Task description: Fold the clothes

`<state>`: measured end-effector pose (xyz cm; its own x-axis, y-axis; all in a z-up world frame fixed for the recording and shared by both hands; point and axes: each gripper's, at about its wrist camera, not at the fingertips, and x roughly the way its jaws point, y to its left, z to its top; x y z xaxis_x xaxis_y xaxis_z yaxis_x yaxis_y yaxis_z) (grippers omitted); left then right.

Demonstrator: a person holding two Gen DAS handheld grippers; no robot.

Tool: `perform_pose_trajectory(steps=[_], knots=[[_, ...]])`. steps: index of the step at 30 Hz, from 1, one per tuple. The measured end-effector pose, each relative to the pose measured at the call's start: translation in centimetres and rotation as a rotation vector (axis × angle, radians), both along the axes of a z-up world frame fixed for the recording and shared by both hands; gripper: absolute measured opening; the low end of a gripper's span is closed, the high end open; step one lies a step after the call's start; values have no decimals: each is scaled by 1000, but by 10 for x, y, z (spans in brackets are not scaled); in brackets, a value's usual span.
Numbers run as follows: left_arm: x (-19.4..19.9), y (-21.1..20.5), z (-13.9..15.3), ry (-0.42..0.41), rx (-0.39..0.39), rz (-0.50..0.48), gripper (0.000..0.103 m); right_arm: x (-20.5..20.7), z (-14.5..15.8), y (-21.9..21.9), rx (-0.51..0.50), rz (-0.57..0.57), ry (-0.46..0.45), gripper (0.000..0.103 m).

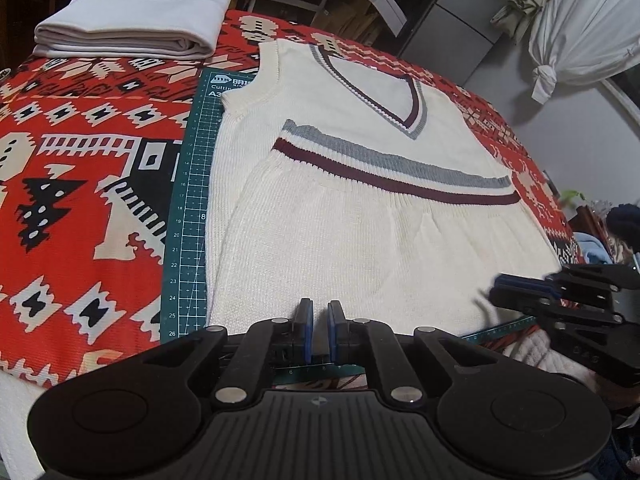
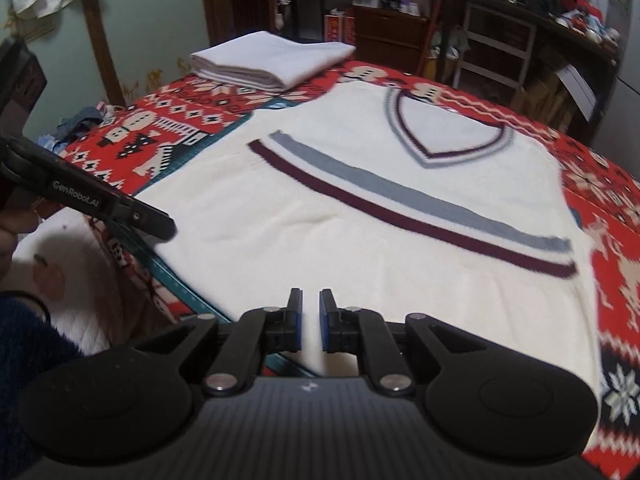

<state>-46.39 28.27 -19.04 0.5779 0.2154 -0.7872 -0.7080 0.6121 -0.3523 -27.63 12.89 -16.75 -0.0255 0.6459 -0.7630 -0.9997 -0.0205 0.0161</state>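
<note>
While cream knit vest (image 1: 360, 200) lies on tabletop (image 1: 80, 160), hem folded up toward neckline, both tools hover at near fold, left tool (image 1: 320, 316) and right tool (image 2: 310, 312) slightly parted, grasping nothing; further folds need aligned edges.

Home, cluttered living or bedroom, not a lab. Bench draped in a red patterned cloth (image 1: 80, 152) with a green cutting mat (image 1: 192, 200) on top. Folded white laundry stack (image 2: 272, 62) at 11 o'clock. Grey fridge with magnets (image 1: 468, 12) at 1 o'clock, knotted white curtain (image 1: 576, 40) at 2. Wooden shelves packed with household clutter (image 2: 520, 20) along the back wall.
</note>
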Motion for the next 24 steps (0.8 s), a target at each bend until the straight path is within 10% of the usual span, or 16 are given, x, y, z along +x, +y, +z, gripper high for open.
perform_pose_trajectory(steps=[24], knots=[[-2, 2, -1, -10, -13, 7, 9, 63, 1, -49, -12, -227, 31, 10]])
